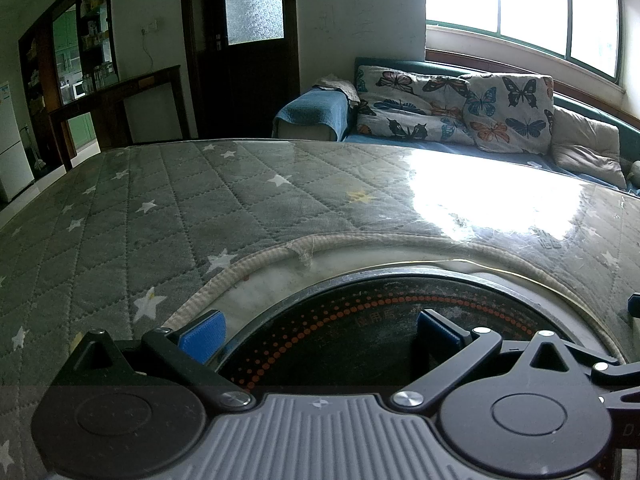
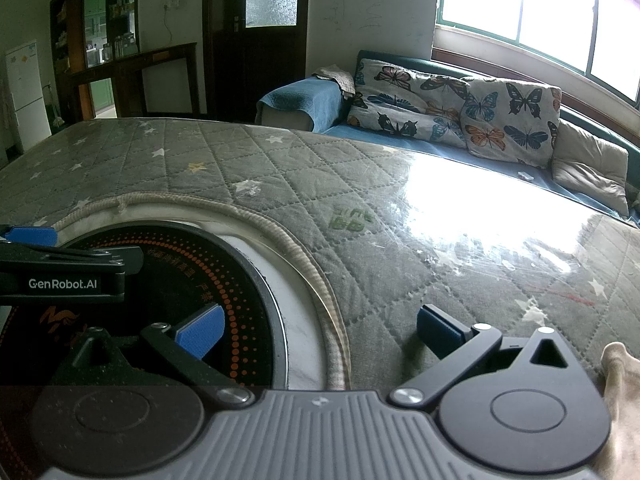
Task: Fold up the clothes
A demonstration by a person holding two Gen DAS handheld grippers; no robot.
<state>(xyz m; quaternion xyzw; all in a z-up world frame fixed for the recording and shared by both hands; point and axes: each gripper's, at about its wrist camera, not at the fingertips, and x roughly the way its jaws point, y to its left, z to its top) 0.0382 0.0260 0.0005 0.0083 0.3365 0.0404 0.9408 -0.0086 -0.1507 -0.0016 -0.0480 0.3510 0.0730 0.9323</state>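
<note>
Nowhere in the left wrist view is a garment to be seen. The left gripper [image 1: 318, 332] is held with its blue-padded fingers [image 1: 204, 336] spread wide and nothing between them, above a round black induction plate [image 1: 360, 336] ringed with orange dots. That plate is set into a cutout in a grey quilted star-patterned cover [image 1: 140, 208], which lies under a clear glossy sheet on the surface. A frayed beige trim [image 1: 304, 246] runs around the cutout. A sofa [image 1: 440, 148] with butterfly cushions [image 1: 460, 106] stands beyond the far edge, under a bright window.

From the right wrist view, the right gripper [image 2: 320, 334] is likewise shown with its fingers [image 2: 200, 334] parted and empty, one over the black plate and the other over the quilted cover. The left gripper's body is seen at the left edge. At the lower right corner, a pale beige piece of cloth [image 2: 618, 392] is just visible beside the right gripper; whether it is the garment to be folded cannot be told, as most of it is cut off.

If it is the garment, it is judged to be light, limp and soft, likely to sag and slide on the glossy sheet. A hold at two corners or along a hem would be advised, so that it can be drawn flat first.
</note>
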